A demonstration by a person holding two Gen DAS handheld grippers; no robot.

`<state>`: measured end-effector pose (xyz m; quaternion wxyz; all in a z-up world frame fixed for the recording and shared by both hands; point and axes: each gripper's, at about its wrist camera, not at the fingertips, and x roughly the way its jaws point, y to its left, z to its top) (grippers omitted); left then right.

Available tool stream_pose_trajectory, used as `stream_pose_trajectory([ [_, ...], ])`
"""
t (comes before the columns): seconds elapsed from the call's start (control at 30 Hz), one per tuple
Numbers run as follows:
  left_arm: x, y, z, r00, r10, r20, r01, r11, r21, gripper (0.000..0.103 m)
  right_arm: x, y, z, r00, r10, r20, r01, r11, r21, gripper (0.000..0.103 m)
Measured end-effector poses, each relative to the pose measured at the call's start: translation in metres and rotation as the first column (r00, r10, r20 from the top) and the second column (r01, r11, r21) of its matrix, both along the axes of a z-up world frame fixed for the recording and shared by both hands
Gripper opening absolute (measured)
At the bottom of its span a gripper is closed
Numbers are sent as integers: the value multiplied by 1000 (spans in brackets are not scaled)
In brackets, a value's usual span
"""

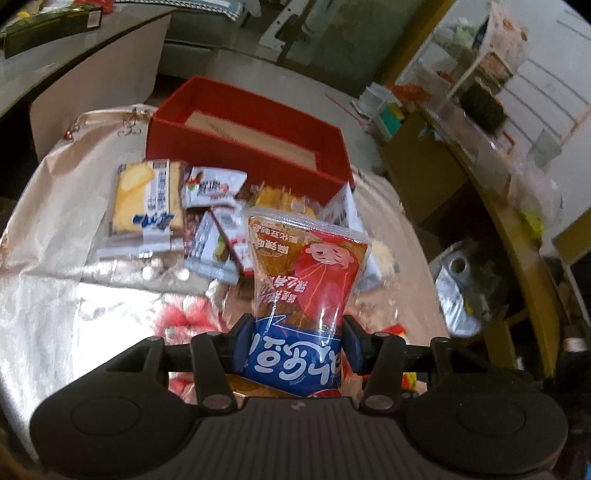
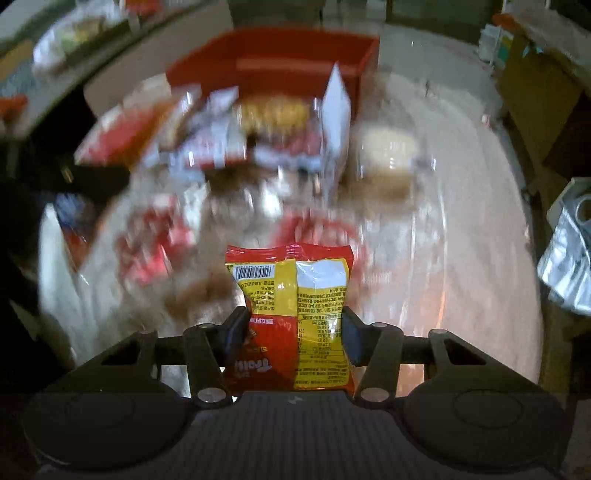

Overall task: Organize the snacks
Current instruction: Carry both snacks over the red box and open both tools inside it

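My left gripper (image 1: 297, 341) is shut on an orange, red and blue snack pouch (image 1: 306, 280) and holds it above the table, short of the open red box (image 1: 243, 162). A pile of snack packets (image 1: 207, 218) lies in front of the box, among them a yellow and white cracker pack (image 1: 147, 203). My right gripper (image 2: 293, 332) is shut on a red and yellow snack packet (image 2: 291, 291), its barcode side up, above the table. The right wrist view is blurred; the red box (image 2: 273, 62) and the snack pile (image 2: 236, 136) lie ahead.
A shiny pale cloth (image 1: 55, 295) covers the round table (image 2: 461, 221). A grey counter with a dark box (image 1: 48, 33) stands at far left. Shelves and cardboard boxes (image 1: 461, 110) stand to the right, with a silver bag (image 1: 458, 291) on the floor.
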<state>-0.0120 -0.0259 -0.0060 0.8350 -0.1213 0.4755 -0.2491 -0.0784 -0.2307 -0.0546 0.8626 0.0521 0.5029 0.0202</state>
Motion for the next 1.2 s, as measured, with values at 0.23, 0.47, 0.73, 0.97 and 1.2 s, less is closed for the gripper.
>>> stream_pose_trajectory([
  [0.23, 41, -11, 21, 995, 60, 79, -61, 998, 7, 43, 49, -18, 40, 983, -38, 180, 17, 993, 117, 60],
  [0.47, 107, -30, 34, 983, 119, 140, -124, 992, 26, 43, 117, -37, 40, 969, -82, 234, 36, 980, 197, 60],
  [0.73, 182, -59, 22, 978, 147, 147, -157, 986, 54, 43, 195, -52, 51, 954, -111, 279, 59, 981, 187, 60],
  [0.97, 234, -77, -4, 973, 159, 169, -178, 979, 102, 43, 256, -66, 24, 962, -119, 245, 78, 982, 171, 60],
  [1.2, 264, -88, -44, 979, 156, 133, -176, 972, 153, 43, 294, -64, -11, 973, -90, 211, 57, 986, 157, 60],
])
